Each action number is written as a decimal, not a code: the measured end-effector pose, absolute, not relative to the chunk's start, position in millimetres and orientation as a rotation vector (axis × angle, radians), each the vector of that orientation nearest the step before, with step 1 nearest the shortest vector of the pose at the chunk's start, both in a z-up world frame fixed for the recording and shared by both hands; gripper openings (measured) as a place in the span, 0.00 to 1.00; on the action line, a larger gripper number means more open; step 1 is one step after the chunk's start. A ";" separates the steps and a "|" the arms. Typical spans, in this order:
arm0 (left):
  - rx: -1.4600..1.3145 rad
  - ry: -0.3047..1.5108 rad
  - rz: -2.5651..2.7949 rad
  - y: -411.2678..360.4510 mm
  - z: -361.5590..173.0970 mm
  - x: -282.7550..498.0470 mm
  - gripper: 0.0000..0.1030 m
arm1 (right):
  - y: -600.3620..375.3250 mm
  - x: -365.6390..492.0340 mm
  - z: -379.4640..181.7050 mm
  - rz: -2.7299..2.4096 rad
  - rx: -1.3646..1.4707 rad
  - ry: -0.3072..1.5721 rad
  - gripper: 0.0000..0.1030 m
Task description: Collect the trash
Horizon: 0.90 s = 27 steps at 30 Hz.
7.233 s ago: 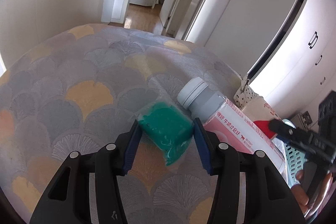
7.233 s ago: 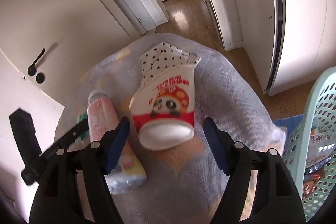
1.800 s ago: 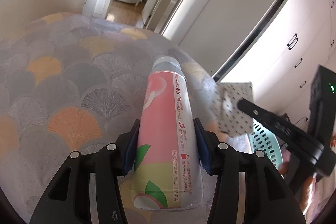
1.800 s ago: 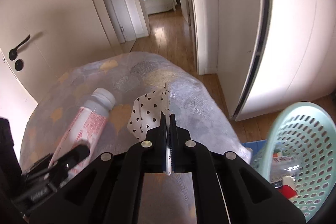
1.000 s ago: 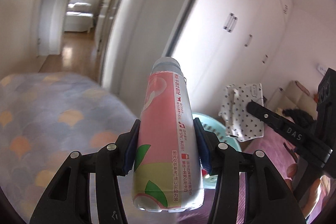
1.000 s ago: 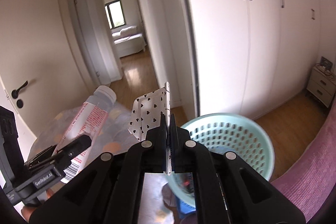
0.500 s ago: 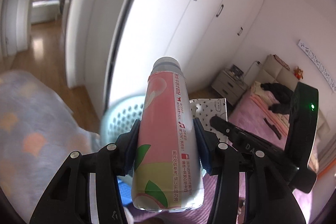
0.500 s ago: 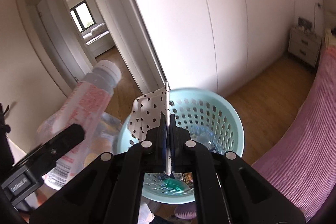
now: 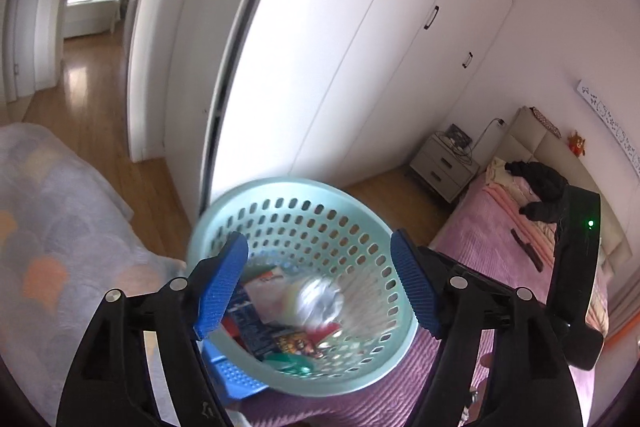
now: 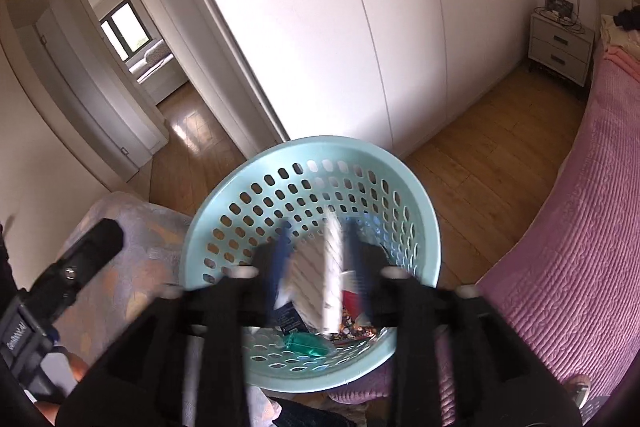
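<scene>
My right fingers (image 10: 280, 259) smear into motion blur, so whether they grip the pale sheet (image 10: 326, 275) between them I cannot tell. A bottle (image 9: 316, 301) inside the basket (image 9: 256, 193) is a blurred streak (label unreadable). The basket's base is hidden behind my left gripper (image 9: 320, 283).
</scene>
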<state>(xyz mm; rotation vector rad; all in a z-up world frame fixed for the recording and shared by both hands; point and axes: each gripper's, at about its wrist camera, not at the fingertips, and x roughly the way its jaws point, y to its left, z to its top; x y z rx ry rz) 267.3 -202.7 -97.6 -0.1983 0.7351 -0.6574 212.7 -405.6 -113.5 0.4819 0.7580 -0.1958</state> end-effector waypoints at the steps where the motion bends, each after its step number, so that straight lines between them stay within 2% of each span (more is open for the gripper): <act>1: -0.201 0.731 -0.654 -199.9 -95.5 265.7 0.70 | -405.1 210.9 -112.3 -0.194 0.484 0.748 0.58; 4: -0.207 0.711 -0.645 -188.5 -90.7 259.0 0.71 | -403.5 203.9 -108.0 -0.185 0.464 0.734 0.58; 6: -0.213 0.696 -0.632 -180.8 -87.4 254.1 0.75 | -398.9 198.3 -103.9 -0.168 0.466 0.727 0.58; 12: -0.216 0.625 -0.581 -147.9 -70.5 235.1 0.75 | -384.6 186.7 -90.5 -0.128 0.454 0.710 0.58; 15: -0.207 0.580 -0.538 -128.7 -62.1 223.2 0.81 | -374.9 182.7 -86.3 -0.104 0.450 0.709 0.63; 27: -0.112 0.523 -0.441 -81.0 -76.8 188.0 0.81 | -323.8 169.2 -73.6 -0.049 0.343 0.664 0.63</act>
